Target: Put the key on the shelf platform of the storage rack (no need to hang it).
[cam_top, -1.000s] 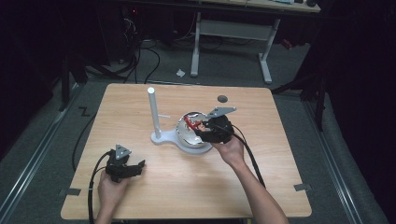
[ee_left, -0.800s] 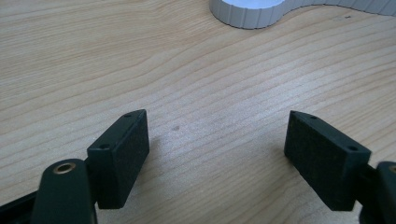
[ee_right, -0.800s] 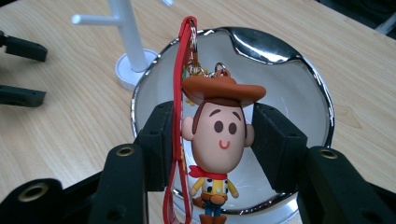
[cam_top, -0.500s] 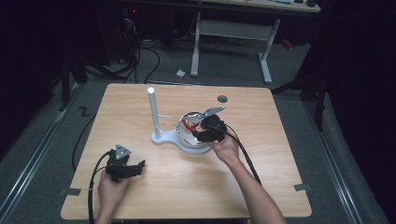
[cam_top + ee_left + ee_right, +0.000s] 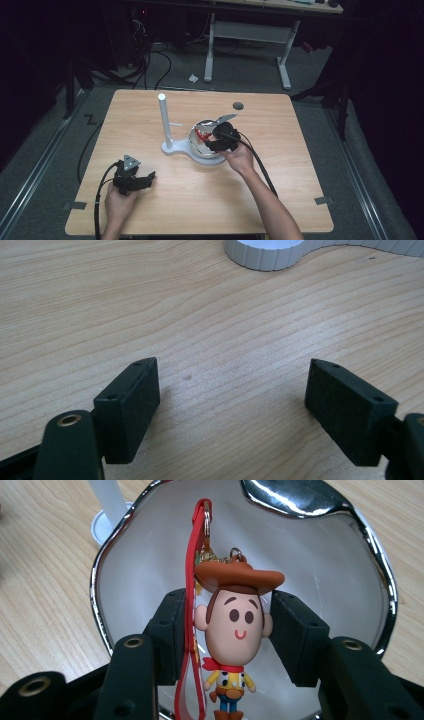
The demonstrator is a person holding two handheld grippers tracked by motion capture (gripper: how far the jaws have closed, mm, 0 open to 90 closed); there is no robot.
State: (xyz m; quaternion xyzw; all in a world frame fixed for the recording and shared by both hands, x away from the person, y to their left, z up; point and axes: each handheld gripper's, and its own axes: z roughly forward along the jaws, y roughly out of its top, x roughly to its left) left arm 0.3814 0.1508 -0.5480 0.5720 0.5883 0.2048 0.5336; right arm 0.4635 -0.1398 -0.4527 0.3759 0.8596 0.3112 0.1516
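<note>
A cowboy figure keychain [image 5: 235,630] with a brown hat and a red strap [image 5: 191,580] hangs over a shiny metal bowl [image 5: 325,570]. My right gripper [image 5: 231,605] is shut on the figure's head, one pad at each ear. In the high view the right gripper [image 5: 210,140] sits over the bowl [image 5: 200,125] at mid-table, next to a white stand with an upright post [image 5: 164,120]. My left gripper [image 5: 142,181] rests at the table's front left, open with nothing between its jaws [image 5: 232,400].
The stand's white ribbed base [image 5: 265,252] lies just beyond the left gripper. A round dark hole [image 5: 238,105] is set in the wooden table [image 5: 300,190] behind the bowl. Cables trail from both grippers toward the front edge.
My right gripper has shifted left over the bowl with the figure in it. The left gripper has stayed where it was.
</note>
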